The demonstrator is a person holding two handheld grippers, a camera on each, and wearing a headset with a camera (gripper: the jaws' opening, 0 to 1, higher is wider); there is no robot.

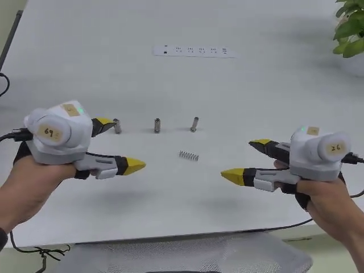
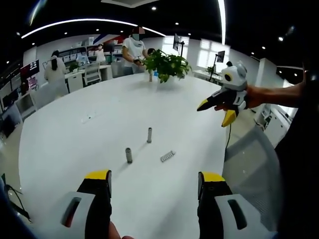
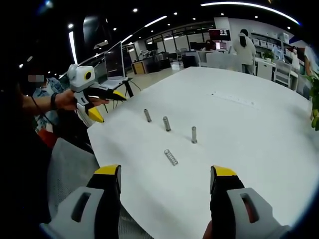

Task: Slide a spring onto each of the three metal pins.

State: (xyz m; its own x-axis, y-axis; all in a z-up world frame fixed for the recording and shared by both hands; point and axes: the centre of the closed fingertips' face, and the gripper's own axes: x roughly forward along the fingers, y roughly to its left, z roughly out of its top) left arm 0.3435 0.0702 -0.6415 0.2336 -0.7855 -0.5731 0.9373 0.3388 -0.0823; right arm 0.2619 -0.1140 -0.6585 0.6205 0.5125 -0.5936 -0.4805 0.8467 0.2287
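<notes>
We hold the left gripper [image 1: 123,143] and right gripper [image 1: 239,158] released, jaws apart, over the table's [image 1: 256,85] near edge; one spring [image 1: 188,155] lies just before three upright pins [image 1: 157,125]

Open-plan office: a broad white table [image 1: 273,85] carries a power strip [image 1: 193,51] on its far side and a potted plant [image 2: 167,64] at its far right edge, with a grey mesh chair [image 1: 187,253] at the near edge. Beyond the table stand rows of desks [image 2: 107,69] with office chairs [image 2: 92,73] and monitors [image 3: 219,35]. Several people [image 2: 55,67] stand among them, under long strip lights [image 2: 222,20] and recessed spots in a dark ceiling.
</notes>
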